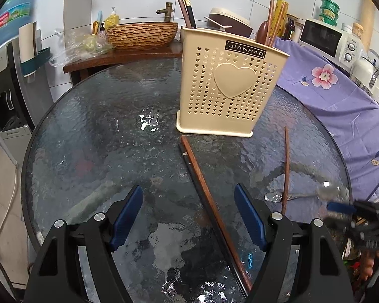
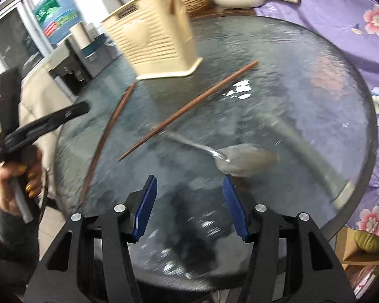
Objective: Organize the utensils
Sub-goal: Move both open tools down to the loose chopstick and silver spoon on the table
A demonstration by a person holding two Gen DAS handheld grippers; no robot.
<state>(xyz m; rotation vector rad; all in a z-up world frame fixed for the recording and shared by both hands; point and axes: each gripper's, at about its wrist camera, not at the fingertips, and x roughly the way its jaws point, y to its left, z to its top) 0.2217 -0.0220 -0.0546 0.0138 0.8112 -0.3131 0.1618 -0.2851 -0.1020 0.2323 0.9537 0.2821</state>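
A beige perforated utensil holder point(image 1: 230, 85) point(image 2: 159, 40) stands on the round glass table point(image 1: 88, 136) with chopsticks and a wooden spoon in it. A brown chopstick point(image 1: 209, 202) and a black one lie side by side, running between the fingers of my open left gripper point(image 1: 189, 217). A single brown chopstick point(image 1: 286, 169) point(image 2: 187, 108) lies across the handle of a metal spoon point(image 1: 298, 195) point(image 2: 240, 159). My right gripper point(image 2: 189, 204) hangs open over the glass with nothing between its fingers. The spoon's bowl is just beyond its right fingertip.
A purple flowered cloth point(image 1: 341, 96) point(image 2: 353, 38) borders the table on the right. A woven basin point(image 1: 141, 35), microwave point(image 1: 323, 38) and water dispenser point(image 1: 2, 96) stand behind. A hand point(image 2: 17, 179) holds the left gripper's handle at the table's left edge.
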